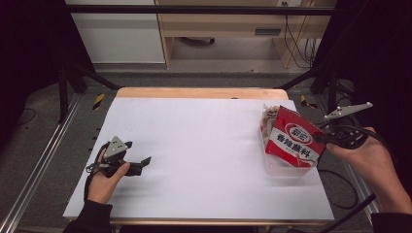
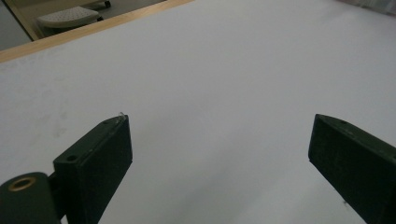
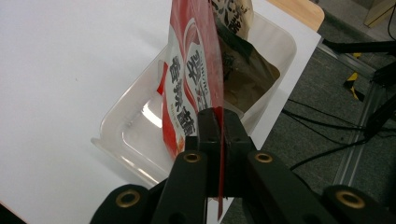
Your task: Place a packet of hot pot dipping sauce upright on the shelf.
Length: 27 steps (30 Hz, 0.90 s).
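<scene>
1. Because the right gripper (image 3: 219, 140) pinches the red pouch (image 1: 295, 138) by its edge, the pouch hangs upright over the clear tub (image 1: 286, 167), far right on the bench (image 1: 194, 145).
2. Left gripper (image 1: 137, 162) rests released, near left, out of the way.

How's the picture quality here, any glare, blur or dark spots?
High view: bright white table, surroundings nearly black. Left gripper view: near jaws soft, table washed out. Right gripper view: glare streaks on the clear plastic tub; the red sauce packet is sharp, the floor behind blurred.
</scene>
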Tool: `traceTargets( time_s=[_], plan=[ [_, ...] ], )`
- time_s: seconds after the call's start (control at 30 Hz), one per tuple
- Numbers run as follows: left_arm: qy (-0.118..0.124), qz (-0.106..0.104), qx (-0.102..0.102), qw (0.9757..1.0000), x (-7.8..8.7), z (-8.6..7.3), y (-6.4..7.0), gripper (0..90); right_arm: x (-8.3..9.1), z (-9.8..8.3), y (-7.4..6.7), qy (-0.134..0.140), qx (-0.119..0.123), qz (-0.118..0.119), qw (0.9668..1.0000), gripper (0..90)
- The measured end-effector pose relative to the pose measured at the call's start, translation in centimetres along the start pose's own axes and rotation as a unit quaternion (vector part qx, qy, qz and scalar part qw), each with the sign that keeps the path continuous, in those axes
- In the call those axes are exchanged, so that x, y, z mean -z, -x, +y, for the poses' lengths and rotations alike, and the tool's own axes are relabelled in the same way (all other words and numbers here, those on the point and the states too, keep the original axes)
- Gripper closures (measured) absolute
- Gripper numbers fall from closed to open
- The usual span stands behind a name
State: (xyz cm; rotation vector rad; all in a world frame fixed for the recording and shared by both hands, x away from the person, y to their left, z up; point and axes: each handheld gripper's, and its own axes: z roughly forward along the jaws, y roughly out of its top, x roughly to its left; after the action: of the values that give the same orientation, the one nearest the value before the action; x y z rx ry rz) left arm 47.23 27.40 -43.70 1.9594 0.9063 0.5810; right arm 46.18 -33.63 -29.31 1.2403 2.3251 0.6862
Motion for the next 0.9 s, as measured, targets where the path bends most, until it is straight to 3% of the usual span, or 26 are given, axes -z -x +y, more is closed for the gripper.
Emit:
traceTargets(
  time_s=[0.37, 0.5, 0.7, 0.9],
  plan=[
    [-0.002, 0.001, 0.001, 1.0, 0.0, -0.1, -0.1, 6.3, 0.3, -1.1, 0.6, 0.003, -0.009, 0.014, 0.9999, 83.2],
    [-0.003, 0.001, 0.001, 1.0, 0.0, -0.1, -0.1, 6.3, 0.2, -0.8, 0.2, 0.01, 0.001, 0.012, 0.9999, 69.2],
    [-0.003, 0.001, 0.001, 1.0, 0.0, -0.1, -0.1, 6.3, -0.2, 0.9, -1.1, 0.023, 0.018, -0.005, 0.9996, 40.9],
    [-0.002, 0.001, 0.002, 1.0, 0.0, -0.1, -0.1, 6.1, -1.1, 3.6, -2.6, 0.028, 0.028, -0.008, 0.9992, 27.6]
  ],
)
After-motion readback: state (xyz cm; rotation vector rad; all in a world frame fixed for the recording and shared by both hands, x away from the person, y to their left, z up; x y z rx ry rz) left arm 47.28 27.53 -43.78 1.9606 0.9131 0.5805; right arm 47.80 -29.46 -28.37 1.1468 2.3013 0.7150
